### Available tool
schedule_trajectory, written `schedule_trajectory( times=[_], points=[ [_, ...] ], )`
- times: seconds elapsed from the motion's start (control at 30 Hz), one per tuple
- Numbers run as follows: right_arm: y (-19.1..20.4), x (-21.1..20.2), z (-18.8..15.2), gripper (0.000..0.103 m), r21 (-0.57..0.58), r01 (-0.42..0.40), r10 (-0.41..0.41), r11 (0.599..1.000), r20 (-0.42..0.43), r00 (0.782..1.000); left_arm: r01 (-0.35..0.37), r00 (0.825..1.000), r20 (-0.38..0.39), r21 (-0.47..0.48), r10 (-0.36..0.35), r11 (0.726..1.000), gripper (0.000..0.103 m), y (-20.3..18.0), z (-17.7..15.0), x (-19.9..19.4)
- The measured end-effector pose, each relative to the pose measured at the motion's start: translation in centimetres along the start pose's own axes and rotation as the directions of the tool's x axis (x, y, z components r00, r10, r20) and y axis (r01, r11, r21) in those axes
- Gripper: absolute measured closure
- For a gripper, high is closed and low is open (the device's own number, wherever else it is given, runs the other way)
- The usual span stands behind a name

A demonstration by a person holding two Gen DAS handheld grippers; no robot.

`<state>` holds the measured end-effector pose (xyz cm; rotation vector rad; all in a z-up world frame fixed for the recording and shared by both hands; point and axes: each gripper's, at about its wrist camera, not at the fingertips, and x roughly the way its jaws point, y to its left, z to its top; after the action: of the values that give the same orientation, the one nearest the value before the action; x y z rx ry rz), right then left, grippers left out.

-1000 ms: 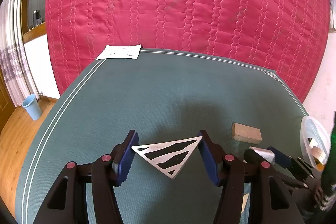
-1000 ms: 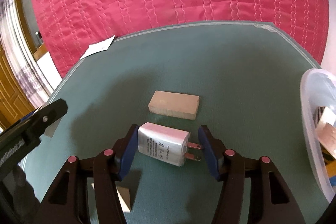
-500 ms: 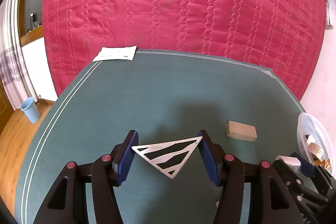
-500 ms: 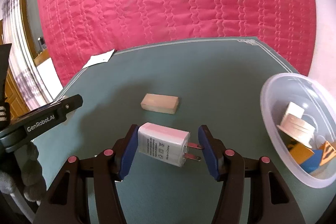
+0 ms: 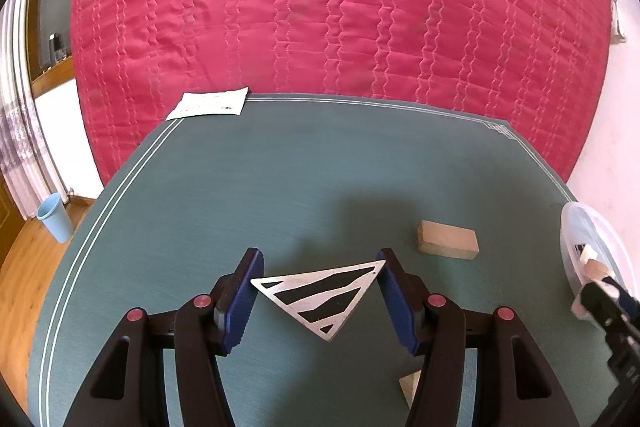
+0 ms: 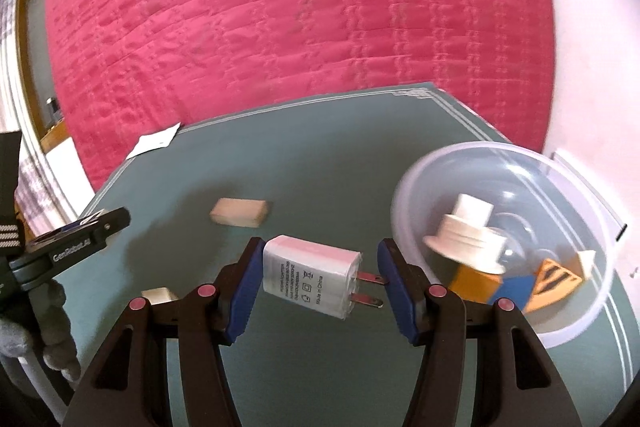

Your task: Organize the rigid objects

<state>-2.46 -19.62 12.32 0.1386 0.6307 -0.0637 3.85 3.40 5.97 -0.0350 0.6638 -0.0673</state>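
Left tongs pinch the striped triangle plate by two corners above the tabletop (thin hold, may pivot out); right tongs clamp the white charger via its prongs, short of the clear bowl, so it may twist loose.

In the left wrist view I'm seeing the triangular plate sitting bottom centre between my left gripper fingers, the wooden block lying to its upper right on the table mat, the paper sheet lying at the mat's upper-left corner. In the right wrist view the charger is sitting centre between my right gripper fingers, the bowl sitting at right with pieces lying in it, the block lying behind-left.
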Motion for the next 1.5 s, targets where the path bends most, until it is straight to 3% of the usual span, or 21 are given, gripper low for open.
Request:
schedule_trajectory(
  times=[0.5,0.8,1.1,1.5],
  points=[
    [-7.2,-2.5,1.4,0.044,0.068,0.177,-0.181,0.982,0.057,0.982,0.010,1.000,-0.006,0.043,-0.009,0.999,0.042,-1.2,-0.5,0.1],
    [-9.8,-3.1,1.8,0.039,0.100,0.210,-0.219,0.973,0.088,0.972,0.008,1.000,-0.009,0.052,-0.008,0.999,0.042,-1.4,-0.6,0.2],
    [-11.6,-4.4,-0.5,0.039,0.140,0.258,-0.270,0.956,0.074,0.960,0.012,1.000,-0.012,0.062,-0.011,0.998,0.042,-1.7,-0.8,0.4],
    [-12.7,-4.6,-1.4,0.039,0.177,0.255,-0.271,0.950,0.069,0.960,0.024,1.000,-0.015,0.097,-0.022,0.995,0.042,-3.3,-1.3,0.4]
  ],
)
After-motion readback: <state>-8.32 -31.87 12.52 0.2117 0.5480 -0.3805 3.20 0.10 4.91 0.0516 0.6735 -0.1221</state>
